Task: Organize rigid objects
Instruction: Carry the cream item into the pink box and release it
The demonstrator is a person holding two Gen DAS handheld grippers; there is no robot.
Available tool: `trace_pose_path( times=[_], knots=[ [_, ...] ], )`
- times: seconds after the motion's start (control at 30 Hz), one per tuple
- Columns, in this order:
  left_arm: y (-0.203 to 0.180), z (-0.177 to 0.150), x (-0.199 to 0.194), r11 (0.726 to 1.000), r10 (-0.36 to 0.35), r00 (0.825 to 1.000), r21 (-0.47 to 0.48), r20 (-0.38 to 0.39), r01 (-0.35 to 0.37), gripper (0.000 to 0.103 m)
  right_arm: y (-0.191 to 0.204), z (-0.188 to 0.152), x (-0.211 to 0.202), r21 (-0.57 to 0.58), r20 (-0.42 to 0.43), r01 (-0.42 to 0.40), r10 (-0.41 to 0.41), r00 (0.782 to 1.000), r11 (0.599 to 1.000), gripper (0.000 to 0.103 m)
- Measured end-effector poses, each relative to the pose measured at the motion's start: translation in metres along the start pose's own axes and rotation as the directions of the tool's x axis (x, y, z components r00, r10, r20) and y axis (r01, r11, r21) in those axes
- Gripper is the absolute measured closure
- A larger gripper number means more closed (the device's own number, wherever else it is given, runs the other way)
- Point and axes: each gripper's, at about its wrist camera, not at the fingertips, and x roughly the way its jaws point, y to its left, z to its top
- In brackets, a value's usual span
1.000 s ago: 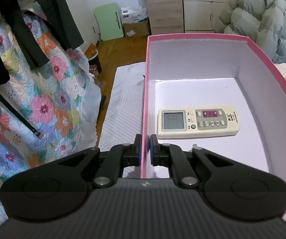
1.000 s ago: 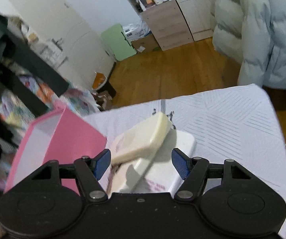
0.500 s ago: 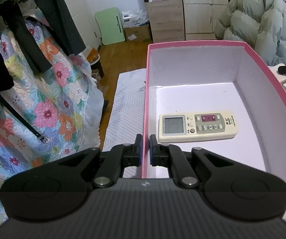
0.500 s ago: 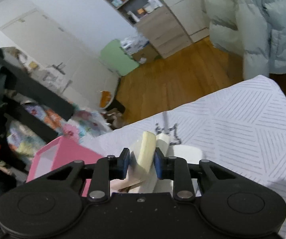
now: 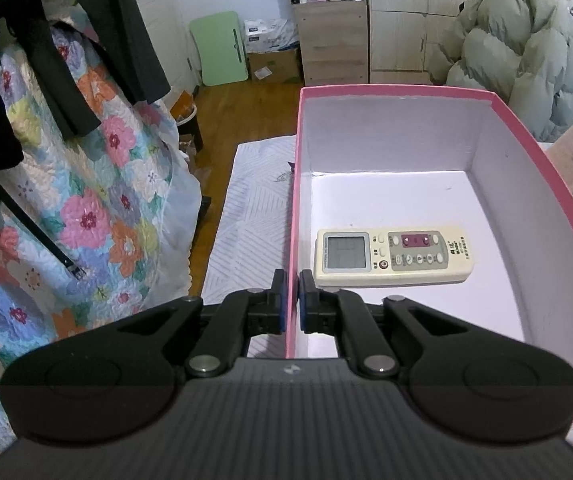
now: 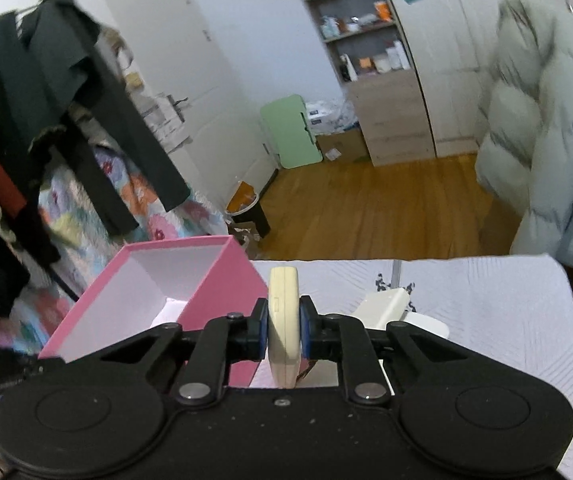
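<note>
A pink box (image 5: 534,208) with a white inside stands on the white patterned bed cover. A cream remote control (image 5: 392,257) lies flat inside it near the left wall. My left gripper (image 5: 291,305) is shut on the box's left wall. My right gripper (image 6: 283,326) is shut on a second cream remote (image 6: 283,300), held on edge above the cover to the right of the pink box (image 6: 222,284). This held remote also shows at the right edge of the left wrist view (image 5: 572,152).
More cream and white items (image 6: 386,308) lie on the bed cover (image 6: 486,304) right of my right gripper. A floral quilt (image 5: 86,208) and dark hanging clothes (image 5: 98,32) are at the left. A grey puffer jacket (image 5: 526,52) and wooden cabinets (image 5: 334,40) stand behind.
My right gripper has closed on the cream remote and lifted it off the pile, turning it on edge. My left gripper keeps its hold on the box wall.
</note>
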Motion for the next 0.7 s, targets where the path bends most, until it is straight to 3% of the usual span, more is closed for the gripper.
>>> trace_pose_path(
  times=[0.27, 0.47, 0.57, 0.7],
  knots=[
    [0.002, -0.001, 0.001, 1.000, -0.010, 1.000, -0.005, 0.007, 0.010, 0.099, 0.039, 0.014, -0.041, -0.125, 0.104, 0.029, -0.016, 0.994, 0.992, 0.084],
    [0.006, -0.001, 0.001, 0.999, -0.025, 1.000, -0.028, 0.007, 0.025, 0.099, 0.069, 0.028, -0.066, -0.117, 0.170, -0.117, 0.136, 0.976, 0.986, 0.084],
    [0.006, -0.001, 0.001, 0.999, -0.029, 1.000, -0.038, 0.010, 0.030, 0.099, 0.091, 0.027, -0.065, -0.165, 0.134, -0.201, 0.224, 0.965, 0.966, 0.084],
    [0.006, -0.001, 0.001, 0.999, -0.022, 1.000, -0.033, 0.015, 0.022, 0.099, 0.114, 0.017, -0.043, -0.191, 0.022, -0.283, 0.292, 0.956, 0.940, 0.084]
  ],
)
